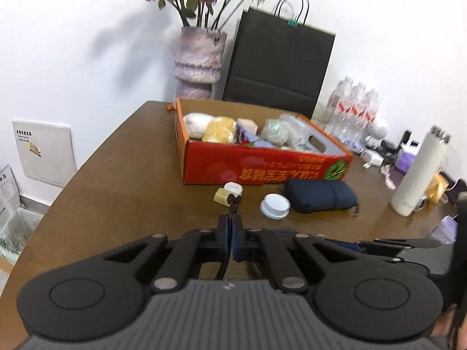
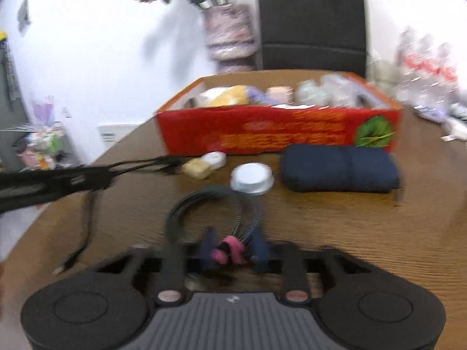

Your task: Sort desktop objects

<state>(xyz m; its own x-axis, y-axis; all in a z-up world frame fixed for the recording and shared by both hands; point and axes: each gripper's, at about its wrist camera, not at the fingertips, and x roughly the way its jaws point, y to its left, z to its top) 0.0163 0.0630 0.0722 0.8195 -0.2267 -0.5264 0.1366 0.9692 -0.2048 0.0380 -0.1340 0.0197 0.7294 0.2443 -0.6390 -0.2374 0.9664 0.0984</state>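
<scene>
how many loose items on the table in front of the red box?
4: a yellow block and white round case touching at left, a white lid in the middle, a navy pouch at right. Others may be hidden.
</scene>
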